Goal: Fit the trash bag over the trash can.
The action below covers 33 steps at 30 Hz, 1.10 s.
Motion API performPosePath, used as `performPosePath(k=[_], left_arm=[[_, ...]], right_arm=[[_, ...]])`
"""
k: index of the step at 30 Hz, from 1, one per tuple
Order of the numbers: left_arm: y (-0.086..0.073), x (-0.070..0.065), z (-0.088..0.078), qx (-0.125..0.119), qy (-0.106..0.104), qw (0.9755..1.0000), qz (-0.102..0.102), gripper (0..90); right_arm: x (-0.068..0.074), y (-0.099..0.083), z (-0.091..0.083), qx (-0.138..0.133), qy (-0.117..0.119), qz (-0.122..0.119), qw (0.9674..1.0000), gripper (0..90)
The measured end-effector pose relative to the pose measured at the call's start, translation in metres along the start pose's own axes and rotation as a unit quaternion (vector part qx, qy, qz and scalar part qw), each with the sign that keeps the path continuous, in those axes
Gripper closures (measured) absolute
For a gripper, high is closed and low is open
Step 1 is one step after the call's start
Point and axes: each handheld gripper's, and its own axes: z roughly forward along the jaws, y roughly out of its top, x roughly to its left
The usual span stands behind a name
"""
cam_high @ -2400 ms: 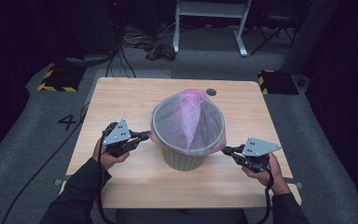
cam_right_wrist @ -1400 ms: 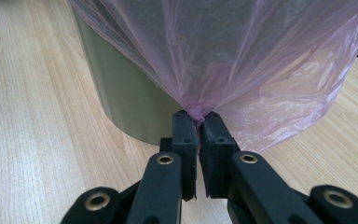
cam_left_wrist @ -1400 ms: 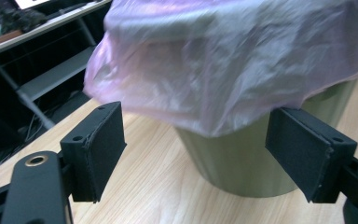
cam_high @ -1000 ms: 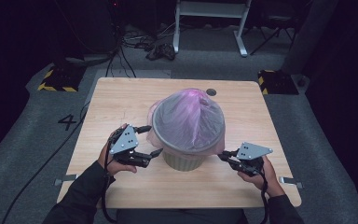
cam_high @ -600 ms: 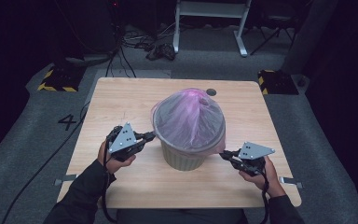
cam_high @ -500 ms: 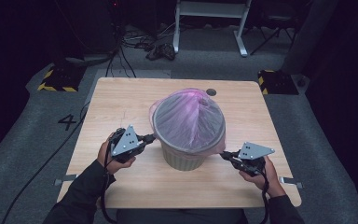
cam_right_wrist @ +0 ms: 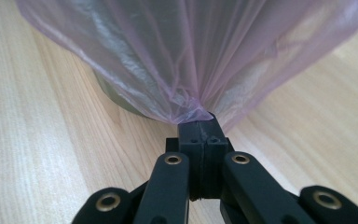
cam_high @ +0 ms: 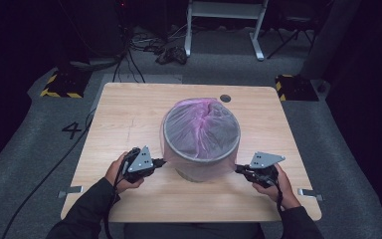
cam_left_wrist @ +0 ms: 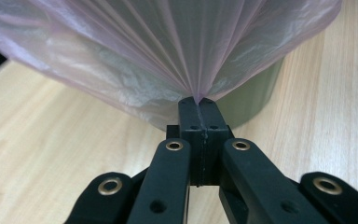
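A thin pink plastic bag (cam_high: 201, 127) is stretched over a grey-green round bin (cam_high: 196, 173) in the middle of the wooden table (cam_high: 129, 114). My left gripper (cam_high: 160, 162) is at the bin's left side, low by the tabletop; its jaws have just closed and are shut on a gathered edge of the bag (cam_left_wrist: 193, 70). My right gripper (cam_high: 238, 169) is at the bin's right side, shut on the bag's other edge (cam_right_wrist: 191, 79). The film fans out taut from both pinch points. The bin (cam_left_wrist: 251, 93) shows dark behind the bag in the left gripper view.
A round black grommet (cam_high: 225, 98) sits near the table's far edge. Beyond the table are cables (cam_high: 169, 50) on the floor and a white frame's legs (cam_high: 224, 25). Yellow-black striped blocks (cam_high: 59, 89) stand at both far corners.
The left gripper shut on the bag's left edge and dropped toward the table, pulling the film down over the bin's rim. The bag's peaked top has flattened. The right gripper stayed put.
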Motion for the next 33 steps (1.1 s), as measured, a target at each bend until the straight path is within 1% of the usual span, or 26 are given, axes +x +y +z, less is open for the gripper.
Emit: performPosePath(k=[2,3,4,6,8,10,11,13,15,17,18,19,20,21,22,23,24,25,26,27,28,29,30,33], left_arm=[[-0.003,0.001,0.004,0.002,0.001,1.0000,-0.007,90.0],[-0.005,0.002,0.006,0.004,-0.006,0.9998,-0.017,90.0],[-0.006,0.003,0.008,0.003,-0.007,0.9998,-0.021,90.0],[-0.009,0.004,0.013,0.011,-0.008,0.9995,-0.030,90.0],[-0.011,0.005,0.017,0.021,-0.005,0.9994,-0.028,90.0],[-0.013,0.007,0.021,0.028,-0.005,0.9990,-0.034,90.0],[-0.015,0.008,0.022,0.036,-0.002,0.9988,-0.034,90.0],[-0.017,0.011,0.025,0.042,-0.001,0.9982,-0.041,90.0],[-0.019,0.012,0.027,0.051,-0.002,0.9977,-0.044,90.0],[-0.022,0.013,0.030,0.060,-0.002,0.9969,-0.051,90.0],[-0.023,0.014,0.031,0.069,0.001,0.9964,-0.050,90.0],[-0.026,0.015,0.032,0.071,0.006,0.9960,-0.053,90.0],[-0.027,0.015,0.032,0.068,0.007,0.9962,-0.054,90.0],[-0.030,0.016,0.031,0.059,0.005,0.9963,-0.063,90.0],[-0.031,0.017,0.028,0.047,-0.001,0.9965,-0.069,89.9],[-0.031,0.017,0.026,0.043,-0.004,0.9965,-0.071,82.9],[-0.032,0.017,0.023,0.042,0.000,0.9964,-0.074,79.2],[-0.032,0.017,0.020,0.035,0.002,0.9961,-0.080,70.9],[-0.033,0.017,0.016,0.030,0.004,0.9954,-0.090,65.5],[-0.033,0.017,0.014,0.029,0.006,0.9948,-0.097,58.0],[-0.034,0.017,0.012,0.026,0.007,0.9942,-0.104,50.4],[-0.034,0.016,0.009,0.027,0.004,0.9932,-0.113,43.5],[-0.034,0.015,0.007,0.028,0.006,0.9925,-0.119,35.8],[-0.035,0.009,0.001,0.025,0.013,0.9908,-0.133,21.2]], right_arm=[[-0.002,-0.002,0.005,0.006,0.001,0.007,1.0000,90.0],[-0.003,-0.003,0.007,0.008,0.001,0.007,0.9999,90.0],[-0.004,-0.003,0.009,0.011,-0.001,0.010,0.9999,90.0],[-0.005,-0.004,0.012,0.018,-0.006,0.013,0.9997,90.0],[-0.009,-0.006,0.016,0.023,-0.011,0.019,0.9995,90.0],[-0.012,-0.007,0.019,0.026,-0.016,0.029,0.9991,90.0],[-0.015,-0.007,0.021,0.028,-0.018,0.030,0.9990,90.0],[-0.020,-0.009,0.024,0.032,-0.026,0.042,0.9982,90.0],[-0.027,-0.012,0.027,0.034,-0.034,0.060,0.9971,90.0],[-0.033,-0.014,0.029,0.032,-0.032,0.079,0.9959,90.0],[-0.034,-0.015,0.030,0.034,-0.034,0.082,0.9954,90.0],[-0.035,-0.015,0.031,0.038,-0.043,0.086,0.9946,90.0],[-0.036,-0.016,0.031,0.040,-0.045,0.087,0.9944,90.0],[-0.036,-0.016,0.031,0.037,-0.045,0.090,0.9943,90.0],[-0.037,-0.016,0.030,0.033,-0.045,0.092,0.9942,88.7],[-0.036,-0.016,0.027,0.024,-0.046,0.092,0.9944,82.7],[-0.036,-0.016,0.025,0.017,-0.040,0.091,0.9949,79.5],[-0.036,-0.016,0.022,0.013,-0.032,0.091,0.9953,72.9],[-0.035,-0.016,0.019,0.012,-0.029,0.085,0.9959,64.0],[-0.034,-0.016,0.014,0.008,-0.024,0.080,0.9964,55.0],[-0.033,-0.016,0.010,0.004,-0.020,0.081,0.9965,49.0],[-0.033,-0.016,0.006,0.001,-0.018,0.082,0.9965,44.7],[-0.033,-0.016,-0.001,-0.009,-0.018,0.082,0.9964,39.2],[-0.032,-0.012,-0.020,-0.034,-0.016,0.083,0.9958,33.1]])
